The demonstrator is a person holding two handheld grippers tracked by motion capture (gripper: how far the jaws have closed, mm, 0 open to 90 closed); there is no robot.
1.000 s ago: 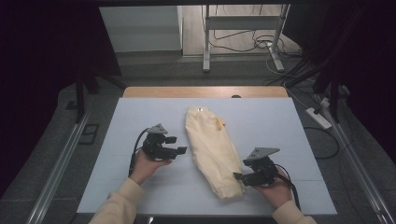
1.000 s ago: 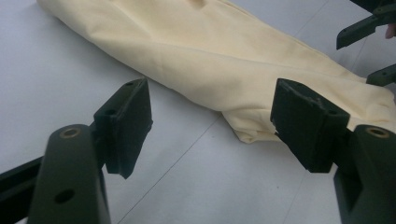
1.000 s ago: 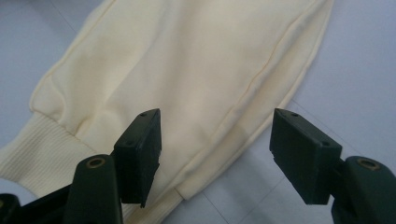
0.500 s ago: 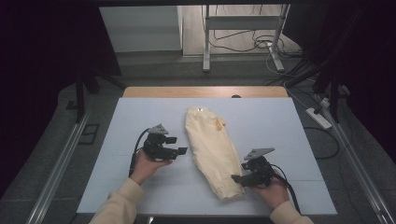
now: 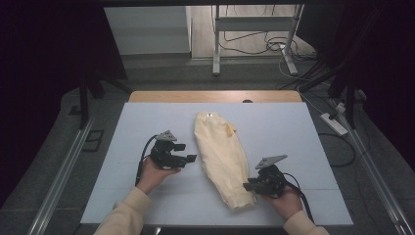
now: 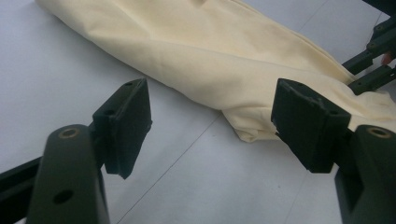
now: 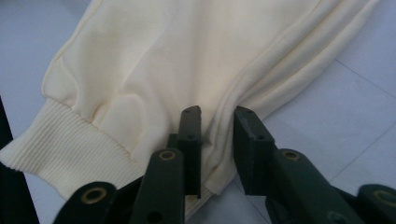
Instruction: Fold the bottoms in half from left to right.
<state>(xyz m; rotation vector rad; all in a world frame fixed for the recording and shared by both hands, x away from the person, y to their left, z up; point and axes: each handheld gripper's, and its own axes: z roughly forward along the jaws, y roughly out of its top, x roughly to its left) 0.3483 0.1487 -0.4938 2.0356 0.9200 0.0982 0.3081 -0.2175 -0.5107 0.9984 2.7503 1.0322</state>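
Between the right gripper's [image 7: 217,140] jaws, low in the middle of the right gripper view, sits the folded side edge of a cream sweatshirt [image 7: 187,60]. Those jaws have just been closing, and they now pinch that stack of edges close to the ribbed cuff [image 7: 60,144] at the lower left of that frame. The left gripper [image 6: 212,123] has its jaws spread wide with nothing between them; they point at the near end of the garment from just beside it, above bare bench [image 6: 56,70].

In the high view the sweatshirt [image 5: 222,152] lies as a long narrow bundle running from the upper middle of the frame down toward the lower right, on the pale bench [image 5: 303,132]. The left gripper [image 5: 188,152] waits at its left flank, the right gripper [image 5: 247,186] at its lower right end.

I'd judge the folding partly done: the piece is already folded lengthwise, one corner is gripped, and the other side is yet to be taken and the length folded over.

The underside of the bundle is hidden, and I can't count its layers. The small mark near the far end is too tiny to read.
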